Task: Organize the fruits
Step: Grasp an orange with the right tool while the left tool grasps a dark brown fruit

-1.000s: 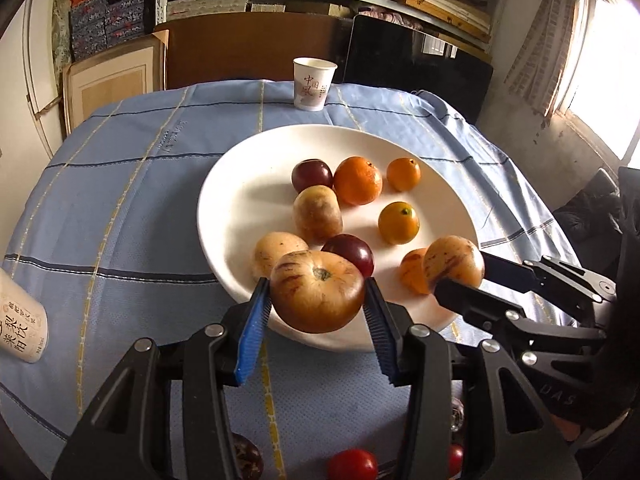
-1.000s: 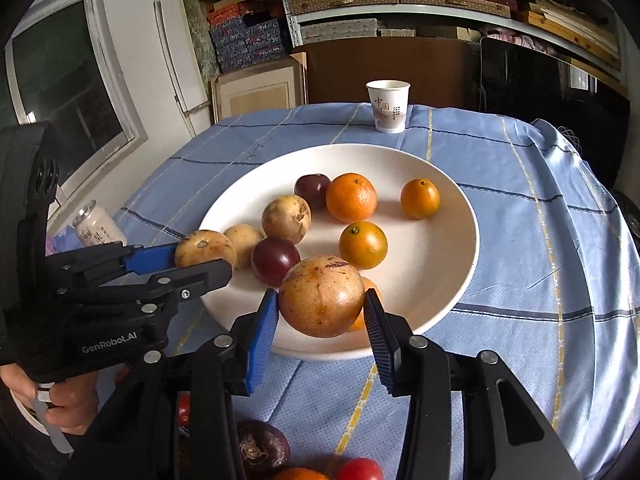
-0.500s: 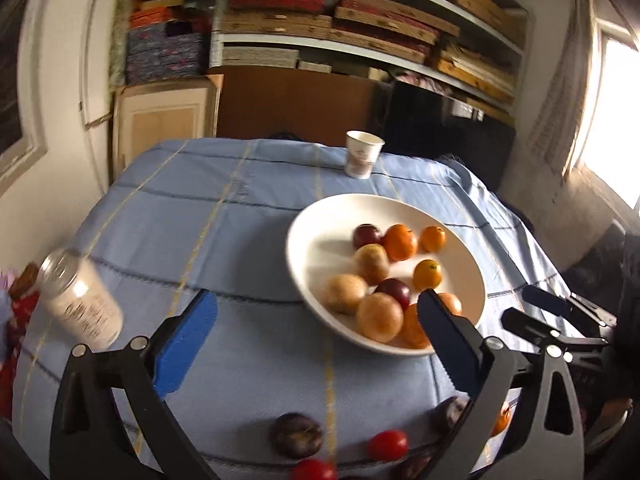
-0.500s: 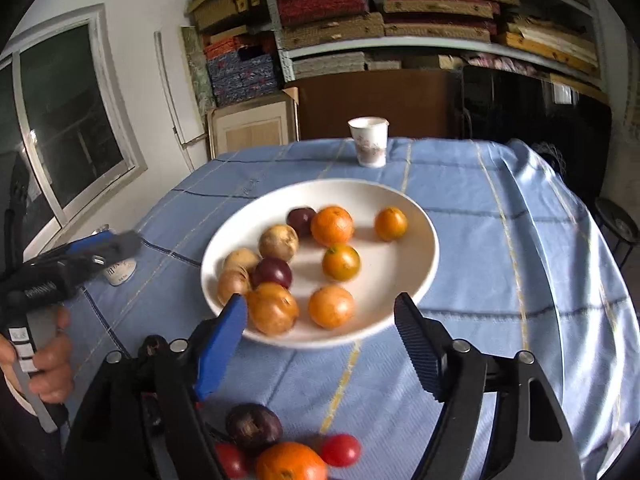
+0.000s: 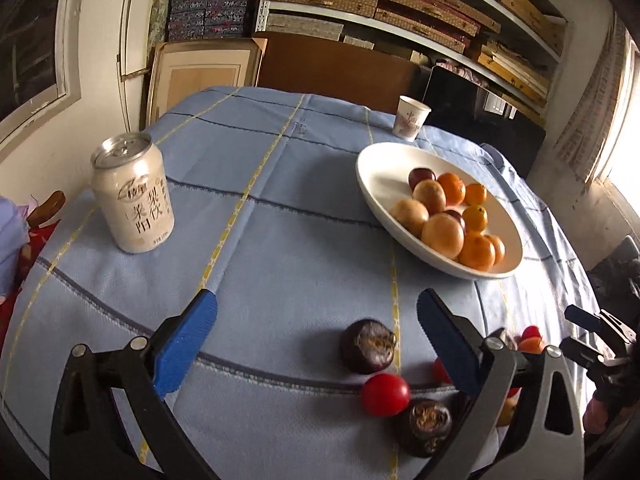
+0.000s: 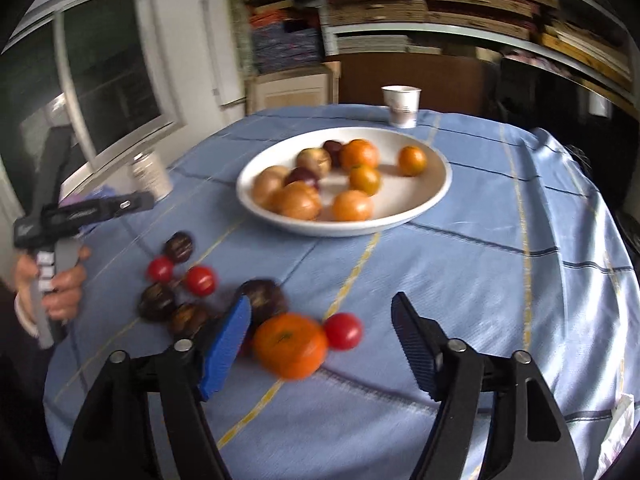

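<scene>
A white plate (image 5: 376, 168) (image 6: 432, 192) on the blue tablecloth holds several fruits: tan passion fruits, oranges and dark plums. Loose fruit lies on the cloth near the front edge: a dark wrinkled fruit (image 5: 368, 346), a red tomato (image 5: 385, 394), another dark fruit (image 5: 424, 426). In the right wrist view a large orange (image 6: 291, 345) lies beside a red tomato (image 6: 343, 330) and a dark plum (image 6: 266, 298). My left gripper (image 5: 316, 344) is open and empty, above the cloth left of the loose fruit. My right gripper (image 6: 322, 342) is open and empty, with the orange between its fingers' line.
A white drink can (image 5: 134, 196) stands at the table's left. A paper cup (image 5: 412, 121) (image 6: 401, 105) stands behind the plate. Shelves and boxes fill the back wall. The left gripper and the hand holding it show in the right wrist view (image 6: 60, 216).
Both grippers let go of their tan fruits onto the plate, opened wide and drew back toward the table's front edge, over the loose fruit.
</scene>
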The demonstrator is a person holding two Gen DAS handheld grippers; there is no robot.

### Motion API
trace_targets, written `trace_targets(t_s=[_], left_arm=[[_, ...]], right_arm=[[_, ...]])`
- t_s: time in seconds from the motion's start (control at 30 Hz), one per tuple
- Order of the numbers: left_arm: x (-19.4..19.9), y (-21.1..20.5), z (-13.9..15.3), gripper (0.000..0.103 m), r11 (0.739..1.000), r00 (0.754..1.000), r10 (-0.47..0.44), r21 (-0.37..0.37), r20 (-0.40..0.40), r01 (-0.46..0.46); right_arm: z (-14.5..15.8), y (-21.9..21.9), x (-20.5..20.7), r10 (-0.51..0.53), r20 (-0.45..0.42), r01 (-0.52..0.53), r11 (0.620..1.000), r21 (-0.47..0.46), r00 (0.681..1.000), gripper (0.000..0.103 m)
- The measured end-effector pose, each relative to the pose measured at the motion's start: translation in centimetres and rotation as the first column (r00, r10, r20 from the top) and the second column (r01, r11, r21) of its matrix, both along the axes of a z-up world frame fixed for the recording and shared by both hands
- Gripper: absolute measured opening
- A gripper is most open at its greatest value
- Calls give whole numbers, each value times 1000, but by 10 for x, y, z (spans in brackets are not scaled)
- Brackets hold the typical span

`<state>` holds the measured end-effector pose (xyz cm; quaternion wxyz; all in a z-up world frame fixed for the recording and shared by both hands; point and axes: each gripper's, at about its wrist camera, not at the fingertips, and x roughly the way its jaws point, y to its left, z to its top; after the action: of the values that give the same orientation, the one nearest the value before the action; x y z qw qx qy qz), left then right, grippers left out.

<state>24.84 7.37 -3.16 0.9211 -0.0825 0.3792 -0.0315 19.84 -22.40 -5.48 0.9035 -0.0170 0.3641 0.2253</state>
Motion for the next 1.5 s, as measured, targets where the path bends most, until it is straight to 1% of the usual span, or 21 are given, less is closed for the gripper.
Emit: trace_targets(t_s=[0.03,0.1,0.2,0.27,0.43,0.67,1.0,1.27,1.37,1.47,1.5], left_arm=[[-2,-2,-3,98,1000,1000,-5,5,-7,5],[-4,-5,-7,98,1000,1000,-16,15,-20,16],[-8,-8,-9,98,999,1000,-20,25,-16,20],[-9,-8,-8,98,999,1000,-12,38,-9,13],[-9,-6,-7,98,1000,1000,-13,25,-13,13],[-8,-5,-7,98,1000,1000,-14,26,-16,14],[-8,-9,-8,98,999,999,-25,37,-20,26],[-8,-6,-9,98,999,999,-16,30,-30,17],[-10,-6,-8,98,997,997,-69,19,-42,70],[-26,-11,-6,98,985,985,-171,5,-18,171],[-35,-14,-7,98,977,977,-211,-10,-12,211]], right_arm=[[-2,2,-2,13,-6,-13,1000,-9,1000,67],[-9,8,-4,31,-32,-32,999,-34,999,55],[-16,13,-6,54,-70,-57,997,-50,996,48],[-17,14,-9,61,-73,-65,996,-56,995,48],[-17,15,-12,69,-76,-73,996,-52,995,48],[-21,18,-13,75,-90,-81,995,-64,993,48],[-27,20,-8,55,-109,-64,995,-80,992,48],[-28,19,-4,54,-121,-61,997,-57,991,46],[-25,11,-2,42,-125,-43,999,-12,991,46],[-23,4,0,19,-126,-16,1000,26,992,45],[-22,3,0,15,-127,-11,999,31,992,45]])
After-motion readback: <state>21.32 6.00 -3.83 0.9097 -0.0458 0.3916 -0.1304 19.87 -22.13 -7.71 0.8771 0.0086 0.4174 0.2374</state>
